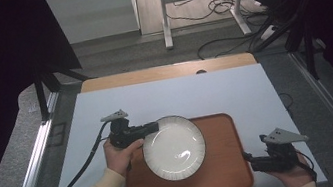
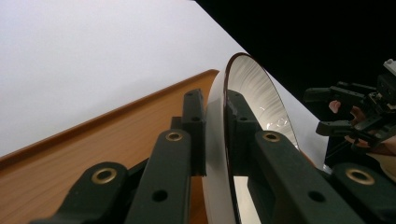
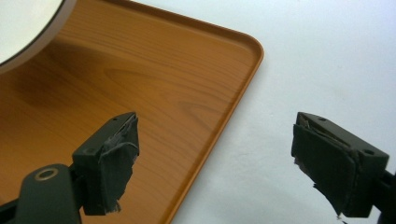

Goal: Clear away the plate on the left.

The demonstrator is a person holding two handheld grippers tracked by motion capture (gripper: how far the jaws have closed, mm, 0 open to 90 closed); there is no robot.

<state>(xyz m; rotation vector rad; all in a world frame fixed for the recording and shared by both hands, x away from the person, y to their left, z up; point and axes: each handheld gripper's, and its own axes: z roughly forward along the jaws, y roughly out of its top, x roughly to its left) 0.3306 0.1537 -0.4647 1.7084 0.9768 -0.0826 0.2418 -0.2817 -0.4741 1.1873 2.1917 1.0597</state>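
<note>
Left gripper clamped on the left rim of the white plate, which sits over the left half of the wooden tray at the table's near edge; right gripper jaws wide apart, empty, by the tray's right edge.

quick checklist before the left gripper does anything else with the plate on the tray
1. Left gripper clamped on the plate rim: ok, jaws pinch the rim from both sides.
2. Plate over the tray, not the white table cover: ok.
3. Plate resting flat or lifted: cannot tell.
4. Right gripper clear of the plate: ok, at the tray's near right corner, jaws open and empty.
5. Tray surface beside the plate free: ok, bare wood grain.
</note>
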